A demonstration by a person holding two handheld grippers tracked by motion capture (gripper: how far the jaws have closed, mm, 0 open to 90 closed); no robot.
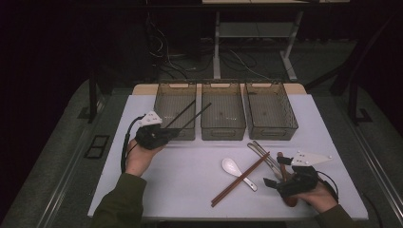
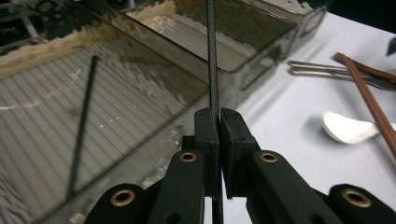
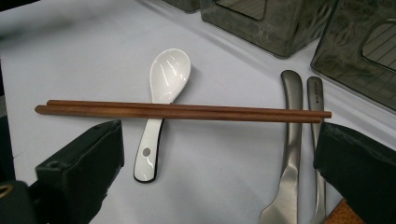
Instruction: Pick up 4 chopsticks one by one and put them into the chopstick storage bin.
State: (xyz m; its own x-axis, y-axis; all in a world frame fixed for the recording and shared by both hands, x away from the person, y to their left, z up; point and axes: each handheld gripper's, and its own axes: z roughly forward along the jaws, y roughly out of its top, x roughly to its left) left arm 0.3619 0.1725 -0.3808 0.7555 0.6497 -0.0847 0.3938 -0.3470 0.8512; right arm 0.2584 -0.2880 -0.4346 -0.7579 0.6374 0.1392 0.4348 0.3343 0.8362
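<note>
Black chopsticks [image 2: 213, 60] in left tongs [image 2: 219, 122]

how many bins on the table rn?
3, in a row along the far edge: left bin with black chopsticks leaning over it, middle bin, right bin. None look hidden.

The black chopstick [image 2: 213, 70] is running off the top edge in the left gripper view, so its tip is getting cut off. In the right gripper view the two metal handles [image 3: 299, 154] are dropping out the bottom edge, so it's unclear what utensils they are. In the high view the right hand-held gripper [image 1: 285, 178] is covering part of a wooden handle [image 1: 282, 161].
</note>
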